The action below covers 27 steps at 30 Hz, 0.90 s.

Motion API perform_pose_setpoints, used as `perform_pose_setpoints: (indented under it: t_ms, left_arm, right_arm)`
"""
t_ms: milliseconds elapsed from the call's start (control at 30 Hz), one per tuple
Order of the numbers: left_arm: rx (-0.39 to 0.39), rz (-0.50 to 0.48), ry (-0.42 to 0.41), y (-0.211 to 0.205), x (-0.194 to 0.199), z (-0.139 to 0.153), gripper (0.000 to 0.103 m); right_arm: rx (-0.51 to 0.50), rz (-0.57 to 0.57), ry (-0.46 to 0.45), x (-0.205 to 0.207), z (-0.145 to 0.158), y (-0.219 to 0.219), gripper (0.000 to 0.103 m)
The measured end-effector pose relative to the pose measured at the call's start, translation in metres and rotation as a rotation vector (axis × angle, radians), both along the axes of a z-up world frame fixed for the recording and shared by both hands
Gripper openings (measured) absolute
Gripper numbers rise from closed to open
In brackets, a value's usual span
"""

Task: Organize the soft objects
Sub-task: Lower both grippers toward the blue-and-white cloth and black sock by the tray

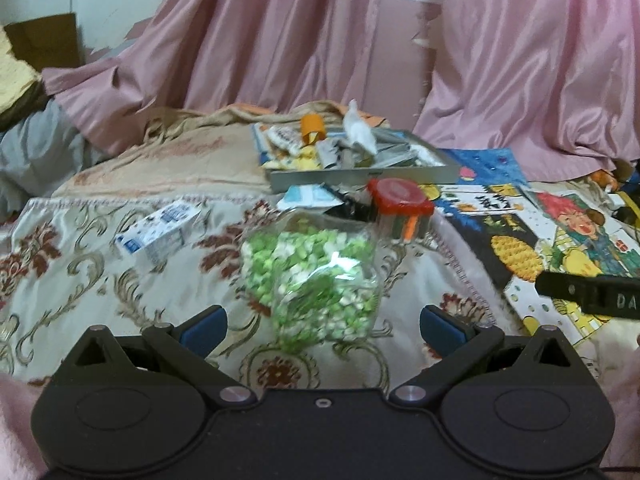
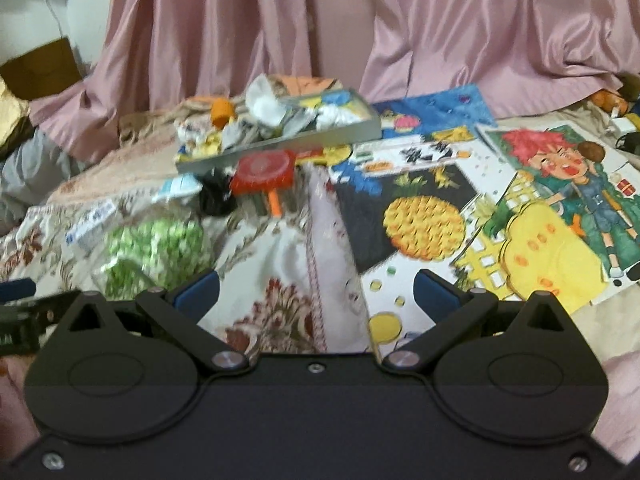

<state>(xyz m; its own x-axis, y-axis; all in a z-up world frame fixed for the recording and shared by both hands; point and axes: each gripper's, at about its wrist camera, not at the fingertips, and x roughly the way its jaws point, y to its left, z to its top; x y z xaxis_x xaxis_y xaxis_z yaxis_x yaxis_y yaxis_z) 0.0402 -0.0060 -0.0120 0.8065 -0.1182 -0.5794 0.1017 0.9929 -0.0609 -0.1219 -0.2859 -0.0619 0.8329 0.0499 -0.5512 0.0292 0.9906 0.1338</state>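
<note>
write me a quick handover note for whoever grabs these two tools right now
Left tool: open, holding nothing, lined up on the clear bag of green and white pieces on the floral cloth.
Right tool: open, holding nothing, over the cloth edge beside the pineapple poster.
Grey tray behind already holds a pile of small items.
Left out: the bag, blue-white carton, red-lidded jar.
Next, probably: grasp the bag.

A bed covered by a floral cloth (image 1: 80,264) carries a clear bag of green pieces (image 1: 316,276), a small blue-and-white carton (image 1: 160,232), a red-lidded jar (image 1: 400,208), a grey tray (image 1: 360,176) of crumpled wrappers, and cartoon picture sheets (image 2: 520,200).
</note>
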Motion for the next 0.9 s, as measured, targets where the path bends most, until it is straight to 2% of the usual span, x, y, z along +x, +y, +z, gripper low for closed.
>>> perform_pose_setpoints:
  t_ms: [567,767,900]
  left_arm:
    - [0.026,0.107,0.153,0.012,0.003,-0.013,0.102]
    - [0.022,0.128,0.184,0.014,0.007,-0.015,0.102]
    - [0.014,0.142,0.187,0.016,0.009,-0.014,0.102]
  right_arm:
    - [-0.028,0.157,0.090,0.022,-0.010,0.022,0.103]
    - [-0.029,0.175,0.101,0.028,-0.013,0.023,0.103]
    - [0.006,0.177,0.084,0.031,-0.013,0.017,0.103]
